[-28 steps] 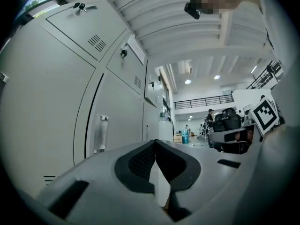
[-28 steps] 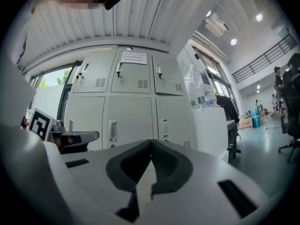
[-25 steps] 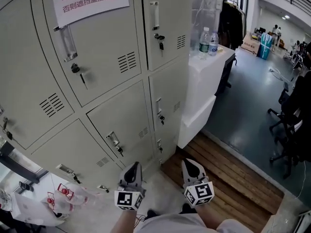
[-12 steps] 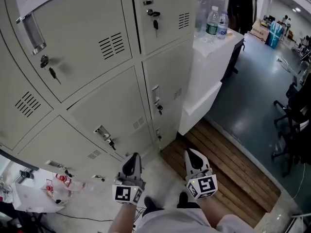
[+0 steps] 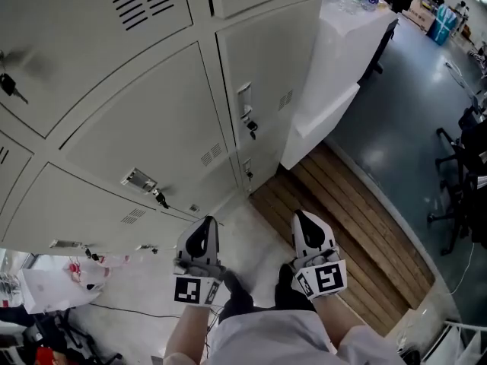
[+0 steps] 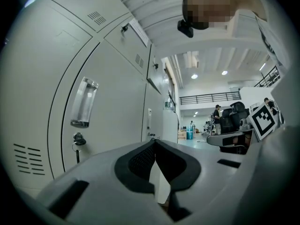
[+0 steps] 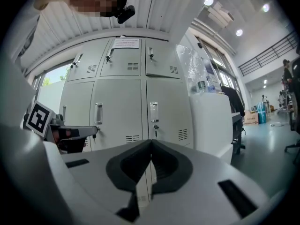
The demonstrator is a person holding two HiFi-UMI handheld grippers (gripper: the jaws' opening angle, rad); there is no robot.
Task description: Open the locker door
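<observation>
Grey locker bank (image 5: 262, 67), upper tiers cut off at the frame's top. Locker door (image 5: 152, 143) closed, well ahead of left gripper (image 5: 202, 230) and right gripper (image 5: 306, 226); both jaw pairs together, empty.

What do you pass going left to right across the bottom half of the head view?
Bag → left gripper → right gripper → chair.
</observation>
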